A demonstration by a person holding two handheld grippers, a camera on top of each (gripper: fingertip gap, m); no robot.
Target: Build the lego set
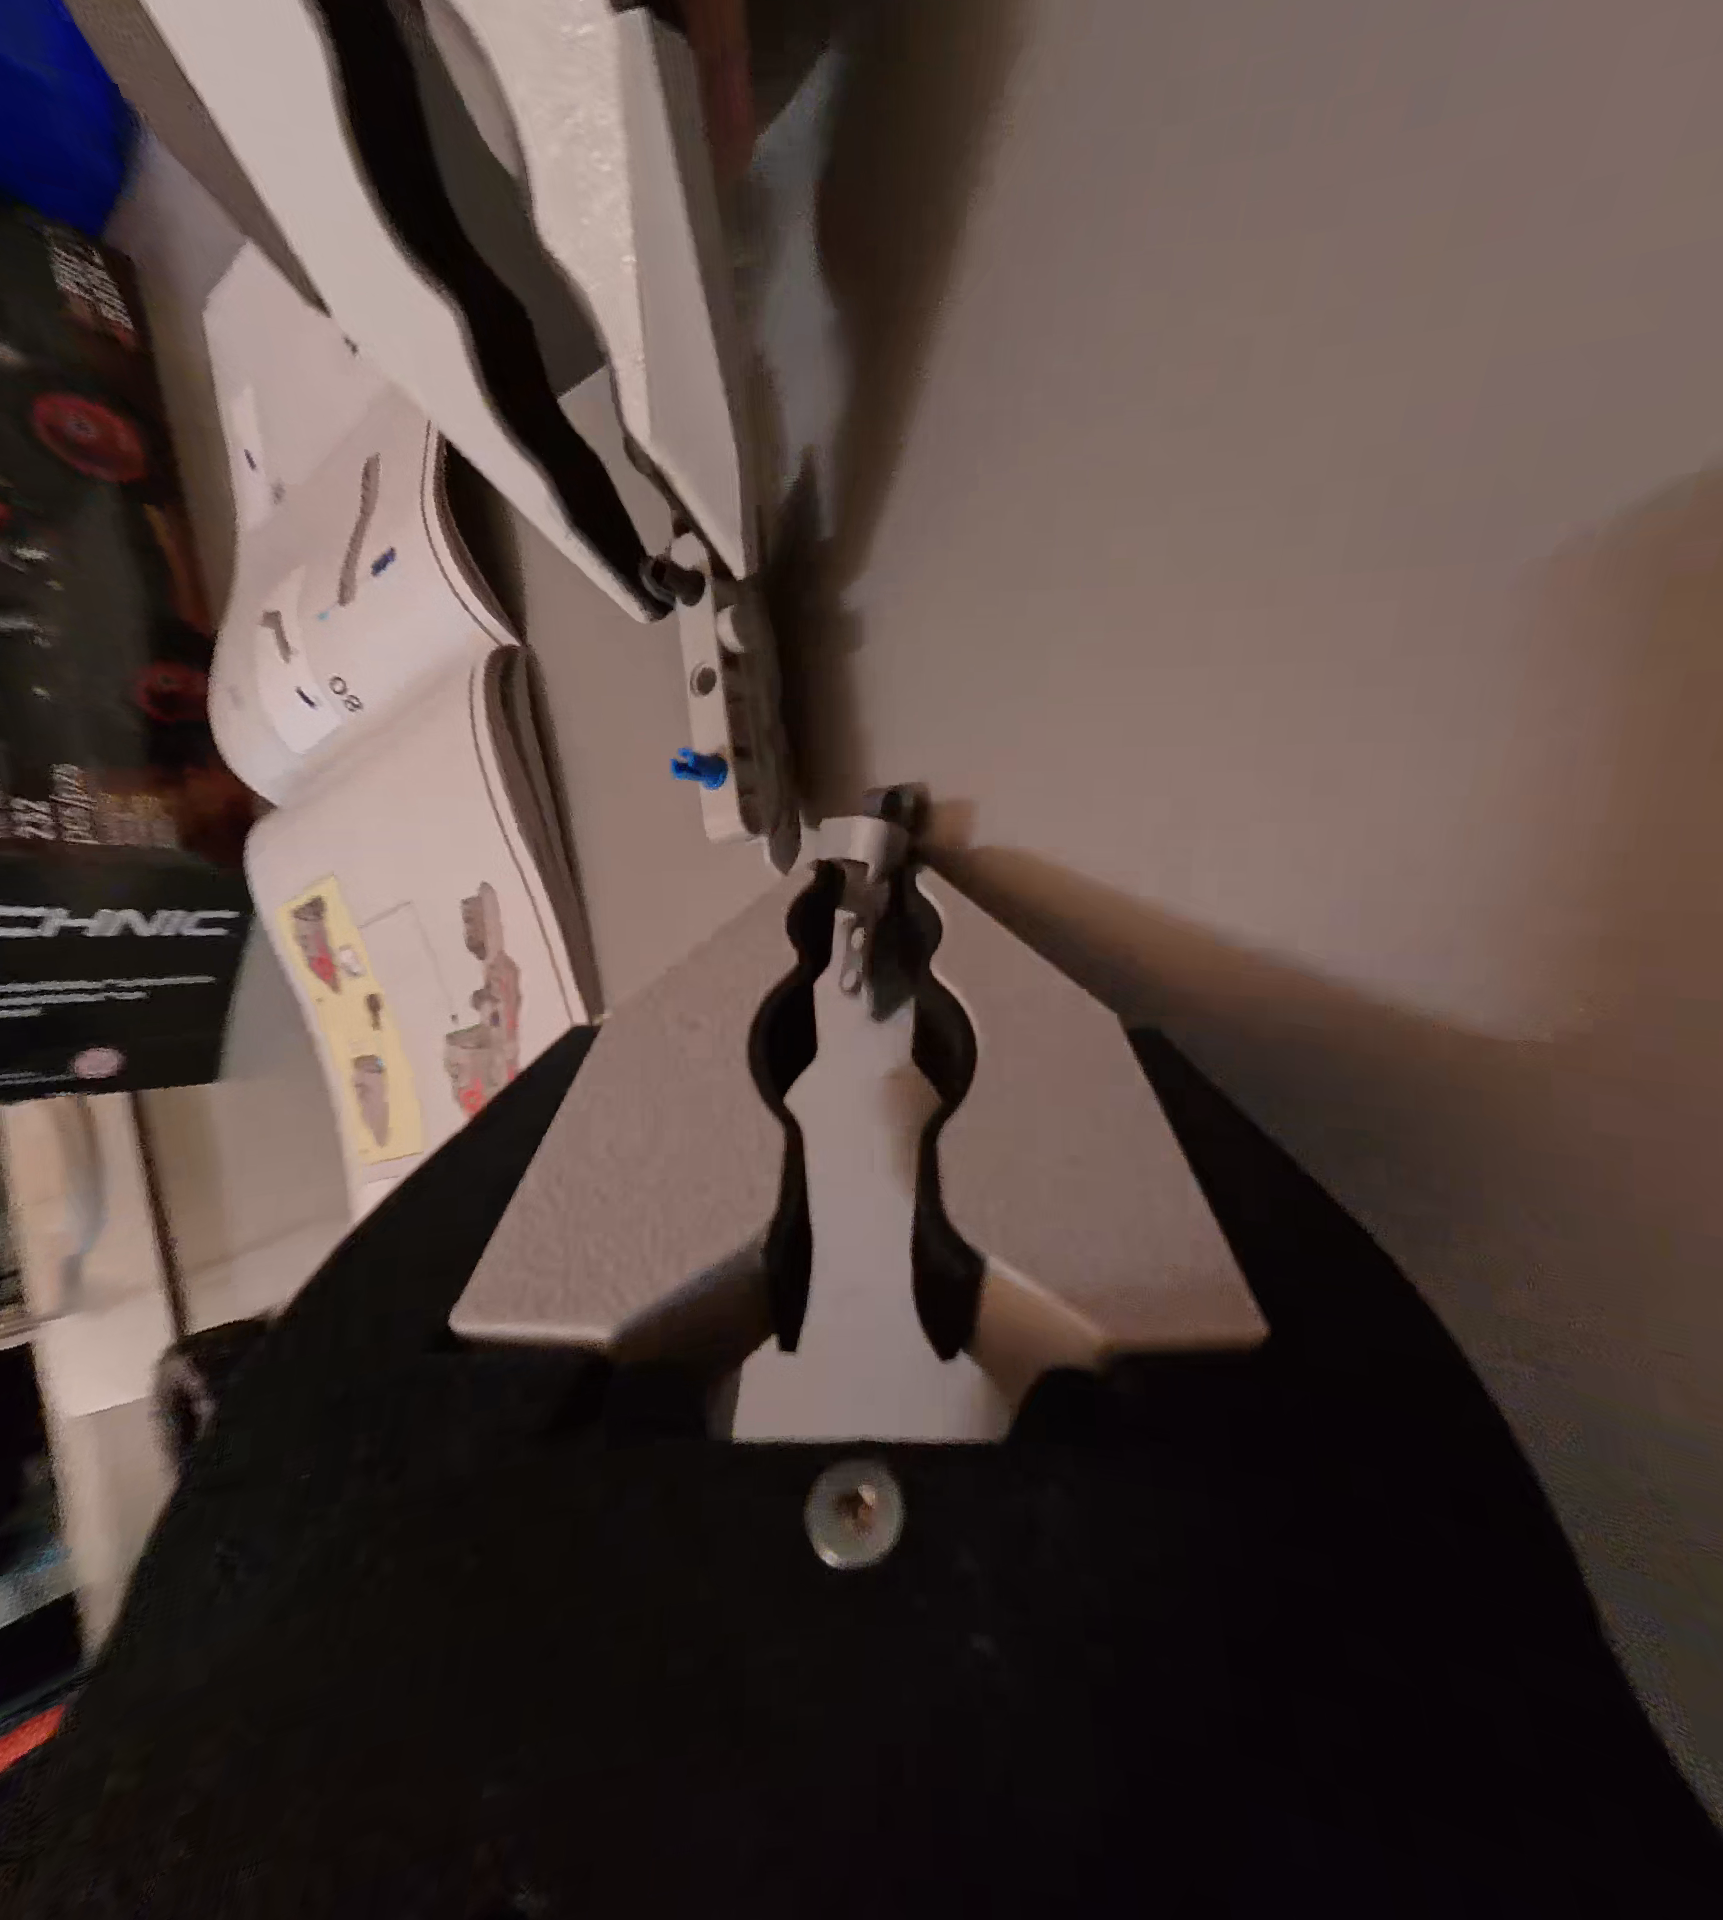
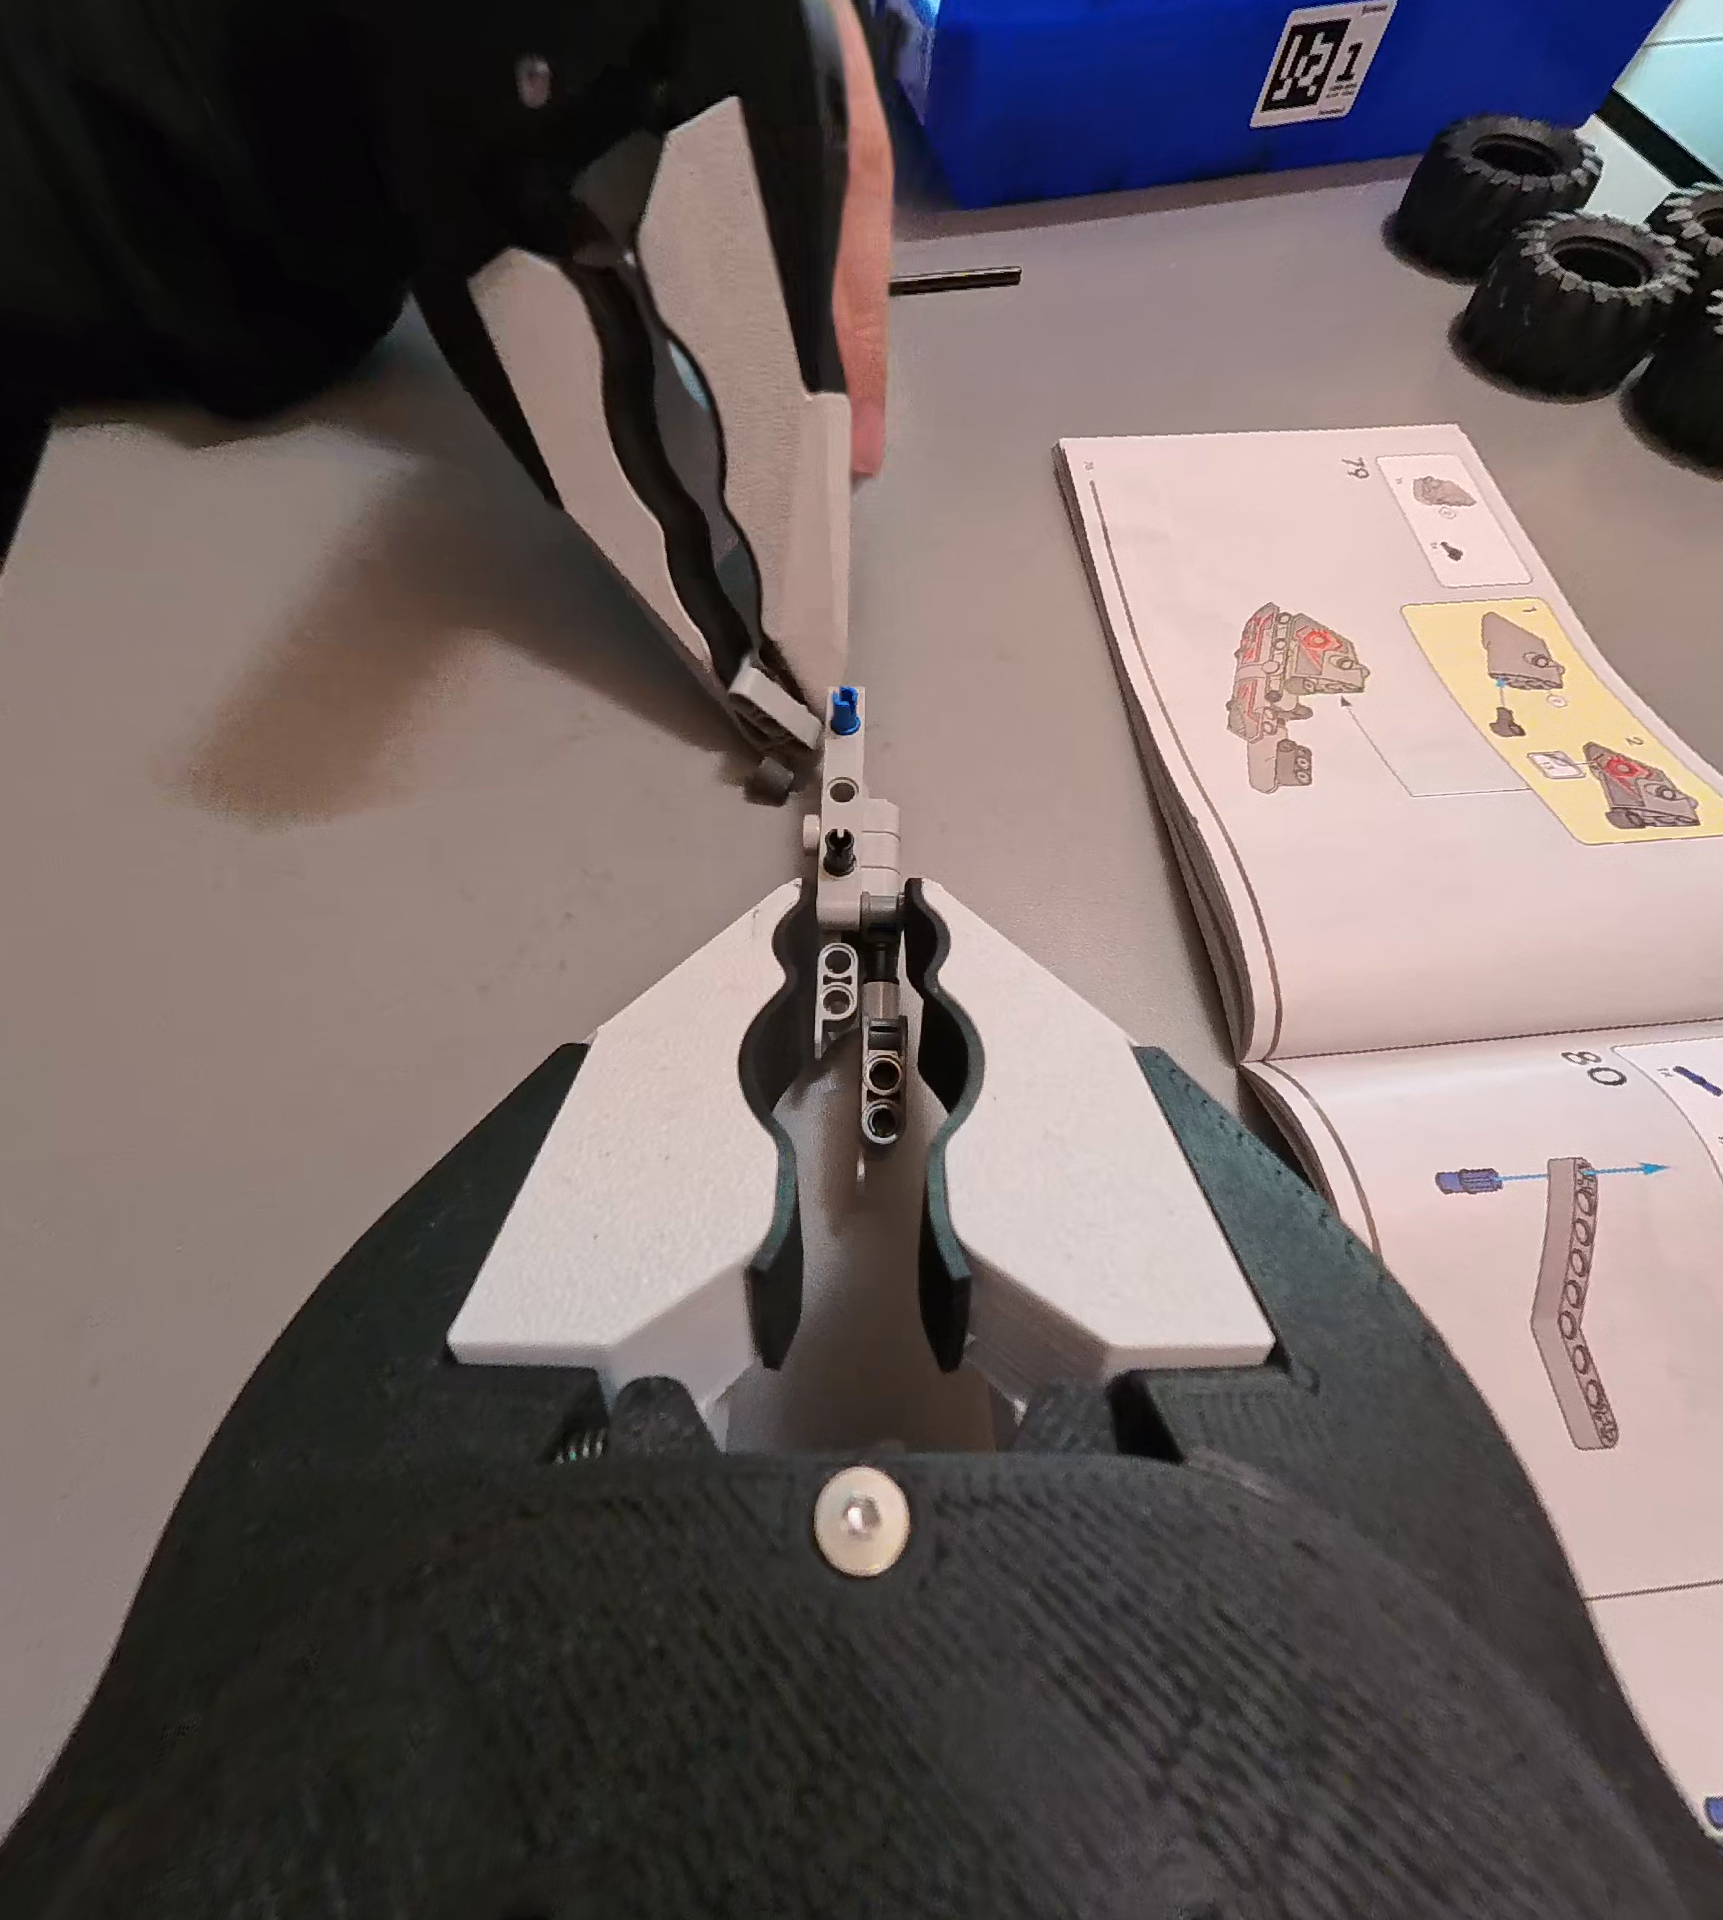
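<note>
My right gripper (image 2: pixel 852 904) is shut on a grey lego assembly (image 2: pixel 852 821) that sticks out past its tips, with a blue pin (image 2: pixel 844 712) at the far end. It is held just above the grey table (image 2: pixel 317 935). My left gripper (image 1: pixel 862 883) is shut on a small light grey connector (image 1: pixel 878 831) with a dark grey stub. In the right wrist view the left gripper (image 2: pixel 769 717) holds this connector (image 2: pixel 763 696) right beside the blue pin, almost touching. In the left wrist view the right gripper (image 1: pixel 691 582) and its assembly (image 1: pixel 732 717) come in from above.
An open instruction booklet (image 2: pixel 1459 831) lies to the right. Several black tyres (image 2: pixel 1615 281) and a blue bin (image 2: pixel 1096 104) stand at the back right. A thin black axle (image 2: pixel 950 277) lies behind the left gripper. The dark lego box (image 1: pixel 36 623) stands beyond the booklet. Left tips to right tips: about 6 centimeters.
</note>
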